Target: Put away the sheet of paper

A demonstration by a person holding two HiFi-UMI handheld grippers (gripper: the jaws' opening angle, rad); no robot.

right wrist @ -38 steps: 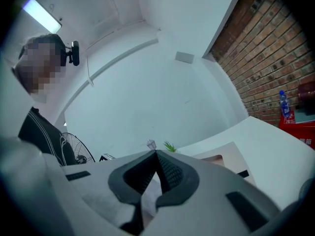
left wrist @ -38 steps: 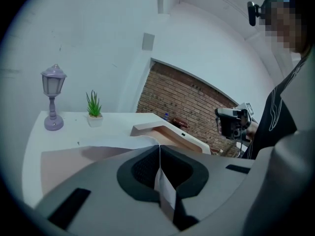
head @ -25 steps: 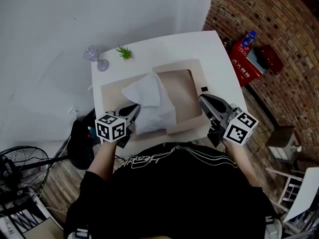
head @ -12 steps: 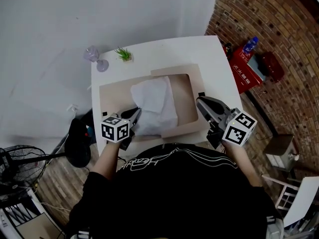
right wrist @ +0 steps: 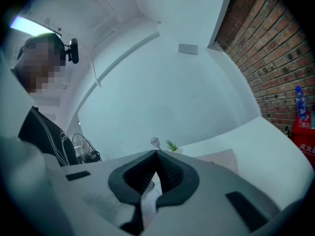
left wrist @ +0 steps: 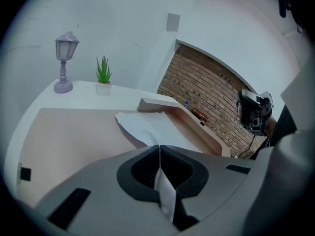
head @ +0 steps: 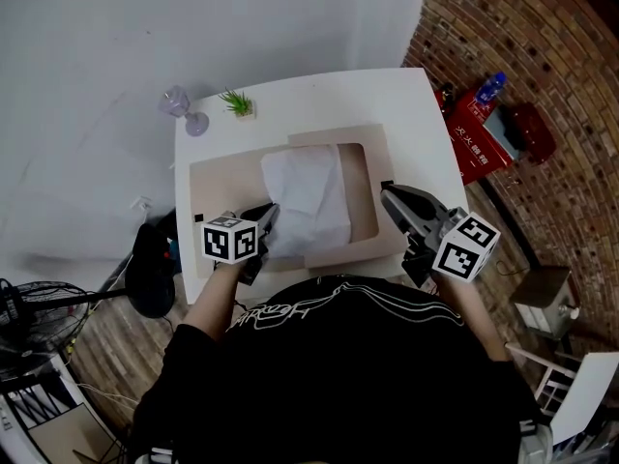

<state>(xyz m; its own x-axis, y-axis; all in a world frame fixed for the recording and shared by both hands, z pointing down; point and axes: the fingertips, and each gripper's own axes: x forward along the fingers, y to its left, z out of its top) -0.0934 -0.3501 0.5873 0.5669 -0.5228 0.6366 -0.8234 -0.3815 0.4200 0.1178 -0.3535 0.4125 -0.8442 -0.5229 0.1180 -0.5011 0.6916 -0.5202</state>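
A white sheet of paper (head: pixel 308 196) lies over the middle of an open beige folder (head: pixel 222 187) on the white table (head: pixel 416 114). My left gripper (head: pixel 269 216) is shut on the sheet's near left corner. In the left gripper view the paper (left wrist: pixel 147 127) runs from the shut jaws of that gripper (left wrist: pixel 159 146) out across the folder (left wrist: pixel 69 136). My right gripper (head: pixel 387 193) hovers at the folder's right edge, apart from the sheet. Its jaws (right wrist: pixel 155 152) are shut, and I make out nothing held between them.
A small purple lamp (head: pixel 179 102) and a potted plant (head: pixel 239 102) stand at the table's far left corner. A red box (head: pixel 481 129) with a bottle (head: pixel 490 87) sits on the floor by the brick wall at right. A fan (head: pixel 29 307) stands on the floor at left.
My left gripper has moved right with the sheet's corner. The paper has shifted right and lies flatter over the folder. The right gripper has barely moved.
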